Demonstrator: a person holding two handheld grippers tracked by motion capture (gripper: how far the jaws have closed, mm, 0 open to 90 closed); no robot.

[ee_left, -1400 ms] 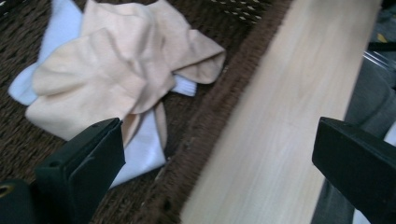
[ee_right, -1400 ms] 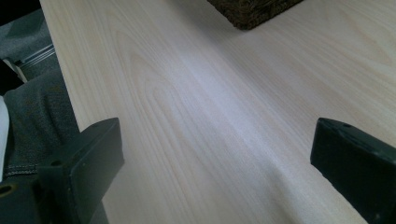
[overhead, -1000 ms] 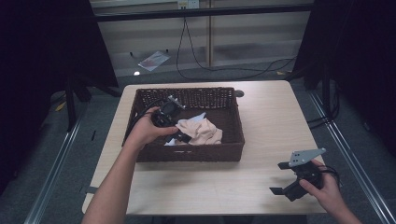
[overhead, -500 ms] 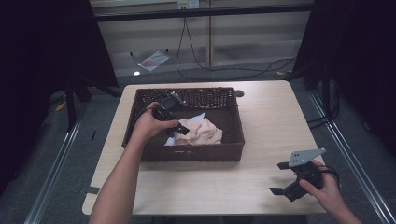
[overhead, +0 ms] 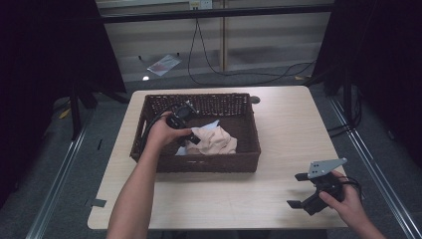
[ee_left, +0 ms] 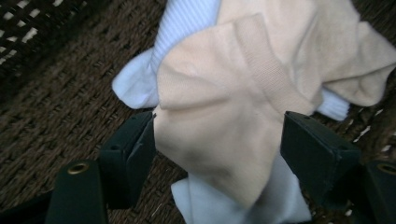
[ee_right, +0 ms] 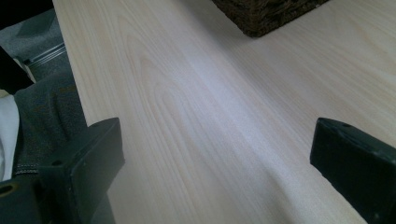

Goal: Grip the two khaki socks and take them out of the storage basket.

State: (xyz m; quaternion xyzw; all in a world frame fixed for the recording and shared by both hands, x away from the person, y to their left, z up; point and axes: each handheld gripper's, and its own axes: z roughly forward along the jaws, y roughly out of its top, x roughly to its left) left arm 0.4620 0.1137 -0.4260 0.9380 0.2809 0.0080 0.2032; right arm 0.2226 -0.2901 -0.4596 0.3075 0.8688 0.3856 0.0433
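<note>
While my right gripper (overhead: 297,190) rested with jaws wide apart on the pale wooden table (overhead: 278,129), my left gripper (ee_left: 217,144) stood open astride the crumpled beige cloth (ee_left: 243,93) over white fabric (ee_left: 182,23) inside the dark woven wicker basket (overhead: 199,162).

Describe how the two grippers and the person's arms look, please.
Both grippers are black with two blocky jaws. The right gripper carries a grey three-cornered plate on top and a black cable by the hand. The left gripper has brass-coloured rivets near its jaws. The forearms are bare, no sleeves.
</note>
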